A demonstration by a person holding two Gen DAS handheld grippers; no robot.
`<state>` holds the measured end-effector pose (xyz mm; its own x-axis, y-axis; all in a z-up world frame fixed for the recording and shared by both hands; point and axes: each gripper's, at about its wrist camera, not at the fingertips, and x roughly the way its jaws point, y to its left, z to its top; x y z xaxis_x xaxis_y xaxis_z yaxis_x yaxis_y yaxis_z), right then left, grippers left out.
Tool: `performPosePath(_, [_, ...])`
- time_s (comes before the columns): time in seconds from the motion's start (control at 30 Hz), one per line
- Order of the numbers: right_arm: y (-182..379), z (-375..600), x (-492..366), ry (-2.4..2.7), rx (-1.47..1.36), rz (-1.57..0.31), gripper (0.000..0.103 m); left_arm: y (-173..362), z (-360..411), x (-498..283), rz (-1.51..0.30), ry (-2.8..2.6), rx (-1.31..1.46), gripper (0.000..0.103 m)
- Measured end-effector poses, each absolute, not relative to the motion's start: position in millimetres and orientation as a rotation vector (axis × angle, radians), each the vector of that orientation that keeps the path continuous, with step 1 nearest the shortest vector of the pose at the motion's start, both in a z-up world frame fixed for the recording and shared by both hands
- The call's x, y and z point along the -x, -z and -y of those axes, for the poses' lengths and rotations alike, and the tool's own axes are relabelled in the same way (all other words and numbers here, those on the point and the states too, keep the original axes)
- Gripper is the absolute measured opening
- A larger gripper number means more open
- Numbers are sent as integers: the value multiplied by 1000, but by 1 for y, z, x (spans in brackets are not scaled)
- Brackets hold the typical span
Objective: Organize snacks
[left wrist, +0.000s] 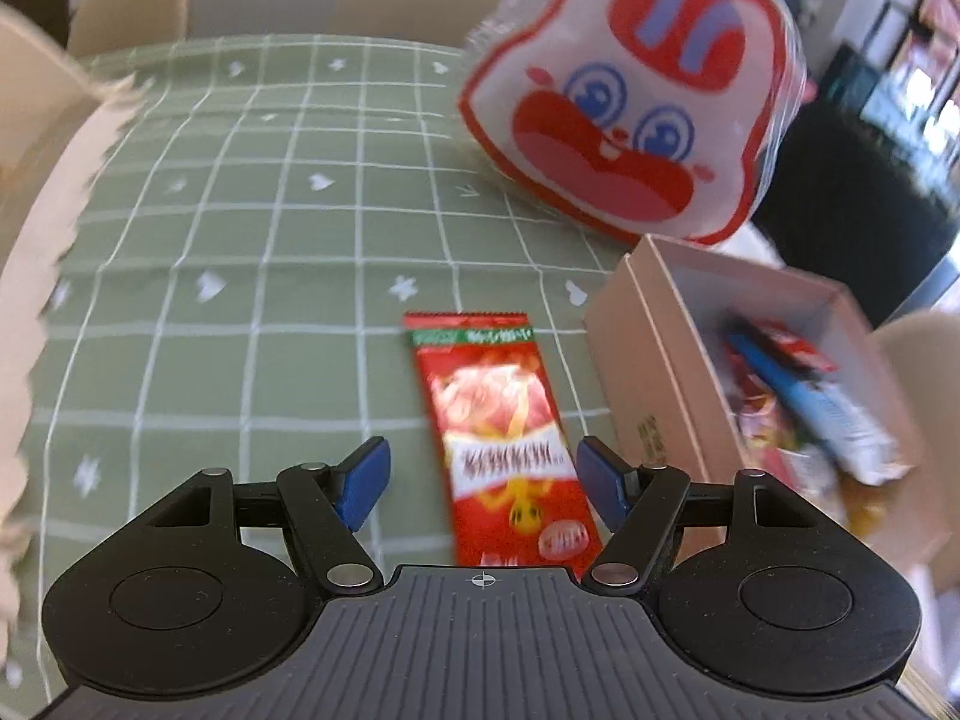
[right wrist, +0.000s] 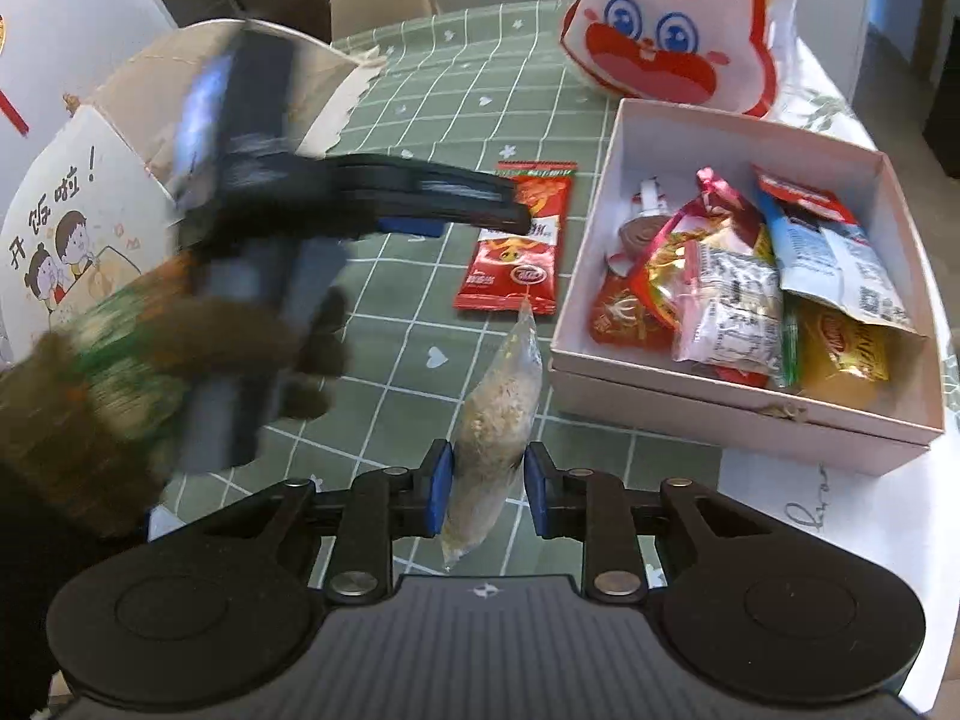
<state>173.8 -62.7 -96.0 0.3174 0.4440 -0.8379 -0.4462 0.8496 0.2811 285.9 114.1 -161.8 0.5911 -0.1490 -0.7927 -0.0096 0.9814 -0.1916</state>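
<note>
- R gripper [right wrist: 487,495] pinches the clear grain pouch [right wrist: 495,420] near its lower end; keep that squeeze firm, it hangs floppy.
- Carry it right, over the pink box [right wrist: 744,414] wall, drop onto the snacks inside.
- L gripper [left wrist: 480,480], jaws spread, nothing held, hovers over the red packet [left wrist: 501,438] on the tablecloth [left wrist: 240,240] beside the box; straddle it lengthwise w/ both pads.

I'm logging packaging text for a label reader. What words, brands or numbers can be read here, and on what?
"开饭啦!" stands on the torn paper bag.
Red snack packet: print too blurred to read.
Packets in the pink box: print and QR code too small.
Rabbit bag: a face, no words.
</note>
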Motion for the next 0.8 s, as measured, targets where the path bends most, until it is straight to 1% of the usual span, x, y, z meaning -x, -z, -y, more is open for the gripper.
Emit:
performPosePath(0.13, [96, 62, -166, -581, 31, -1043, 26, 169, -94, -299, -940, 44, 75, 75])
performPosePath(0.17, [96, 62, -165, -581, 30, -1039, 26, 169, -91, -300, -941, 48, 68, 69])
performPosePath(0.2, [95, 62, -163, -582, 32, -1034, 26, 168, -89, -301, -940, 46, 58, 66])
performPosePath(0.27, [95, 63, -160, -585, 37, -1025, 26, 168, -86, -301, -942, 49, 42, 63])
performPosePath(0.4, [95, 66, -160, -586, 24, -1023, 26, 166, -87, -294, -951, 72, 21, 63])
performPosePath(0.57, [96, 59, -164, -595, 38, -1013, 26, 164, -105, -254, -979, 112, 36, 60])
performPosePath(0.8, [100, 29, -175, -619, 131, -988, 26, 159, -145, -170, -1019, 119, 63, 60])
